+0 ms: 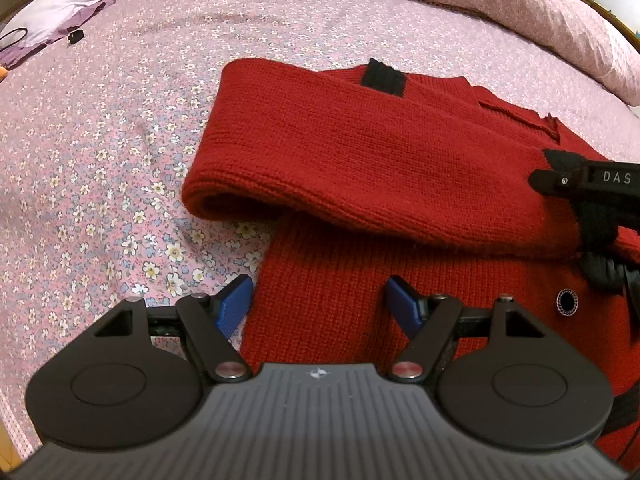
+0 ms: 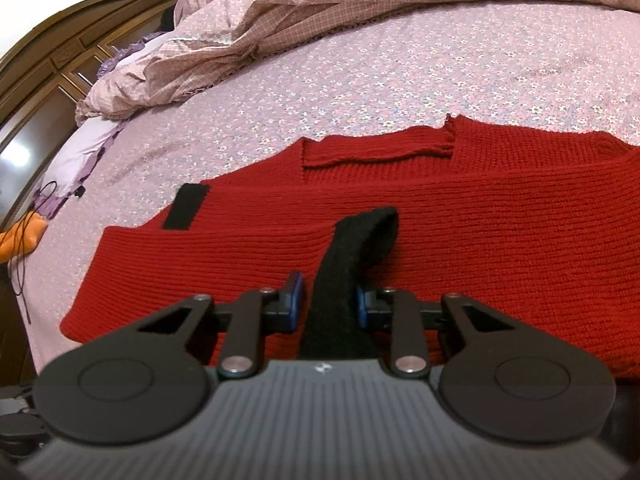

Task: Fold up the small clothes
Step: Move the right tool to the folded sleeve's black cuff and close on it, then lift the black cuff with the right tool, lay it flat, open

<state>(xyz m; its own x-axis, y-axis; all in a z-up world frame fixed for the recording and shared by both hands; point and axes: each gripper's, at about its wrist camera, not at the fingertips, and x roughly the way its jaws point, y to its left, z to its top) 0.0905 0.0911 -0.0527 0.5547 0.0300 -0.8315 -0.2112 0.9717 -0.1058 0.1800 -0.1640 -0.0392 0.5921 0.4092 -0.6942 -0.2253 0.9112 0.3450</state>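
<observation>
A red knitted sweater (image 1: 360,148) with black trim lies on the flowered bedsheet (image 1: 120,140). One sleeve is folded across its body. My left gripper (image 1: 320,304) is open, its blue pads over the sweater's lower left edge, holding nothing. The right gripper shows at the right edge of the left wrist view (image 1: 592,200), at the black cuff. In the right wrist view the right gripper (image 2: 330,300) has its jaws close on either side of the black cuff (image 2: 360,240) of the sleeve, which rises between the pads over the sweater (image 2: 480,220).
A bunched pink quilt (image 2: 320,20) lies along the far side of the bed. A lilac pillow (image 1: 60,8) with a black cord lies at the far left. A wooden headboard (image 2: 60,60) and an orange object (image 2: 20,240) are at the left.
</observation>
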